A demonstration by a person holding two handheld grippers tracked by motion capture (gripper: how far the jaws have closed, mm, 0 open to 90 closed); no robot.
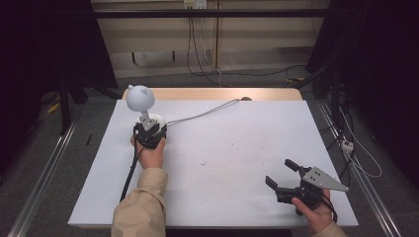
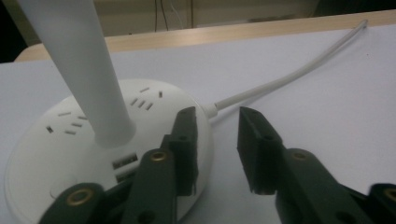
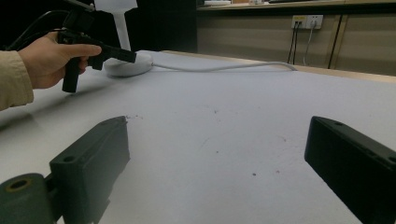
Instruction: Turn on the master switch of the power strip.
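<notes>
High view: a white desk lamp (image 1: pixel 143 106) stands near the far left corner of the bench (image 1: pixel 237 148), its round head up and its disc base flat on the white surface. The left gripper (image 1: pixel 148 129) sits at the near edge of that base, held from behind by the left hand (image 1: pixel 150 150), and points away from the person toward the stem. The right gripper (image 1: pixel 280 177) rests near the front right corner, well apart from the lamp, so the left one is far the nearer. A white cord (image 1: pixel 207 114) runs from the base toward the far edge.

Left gripper view: the jaws stand part open with nothing pressed between them. One jaw lies over the rim of the lamp base (image 2: pixel 56 135), beside its USB ports; the other hangs over bare bench, close to where the cord (image 2: pixel 280 79) leaves the base. The lamp stem (image 2: pixel 79 60) rises upright, ahead and to the left of the jaws, so a grasp on it would call for a shift that way, I judge.

Right gripper view: the jaws are spread wide and empty above the bench (image 3: pixel 224 121). Far off, the left hand (image 3: pixel 46 58) and its gripper point at the lamp base (image 3: pixel 128 65).
</notes>
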